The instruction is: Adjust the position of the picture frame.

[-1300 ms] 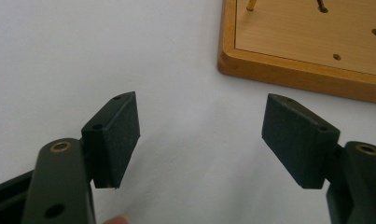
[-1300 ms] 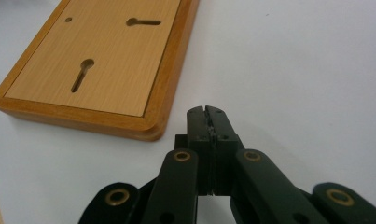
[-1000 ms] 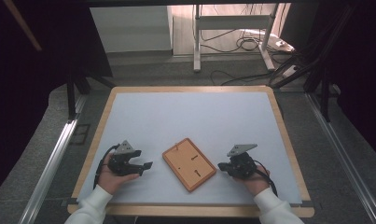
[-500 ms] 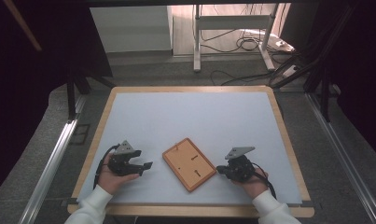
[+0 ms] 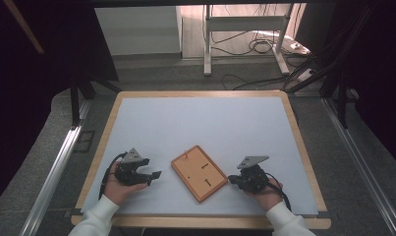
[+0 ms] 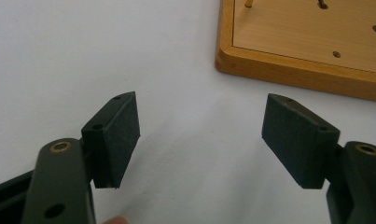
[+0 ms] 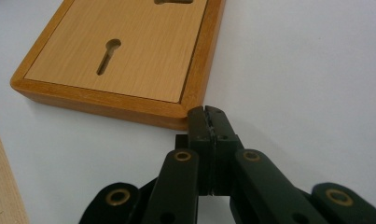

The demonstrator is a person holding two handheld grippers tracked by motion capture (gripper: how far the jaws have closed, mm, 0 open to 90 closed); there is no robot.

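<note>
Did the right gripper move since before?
Yes, a little. The right gripper slid left, closer to the corner of the wooden board, which stayed put on the table. Its jaws are shut.

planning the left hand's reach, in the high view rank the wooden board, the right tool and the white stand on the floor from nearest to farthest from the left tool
1. Wooden board, just to the right of the left tool.
2. Right tool, beyond the board at the table's right.
3. White stand, on the floor past the table's far edge.

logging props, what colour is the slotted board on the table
Light orange-brown wood with a darker rim, the wooden board; clearest in the right gripper view.
</note>
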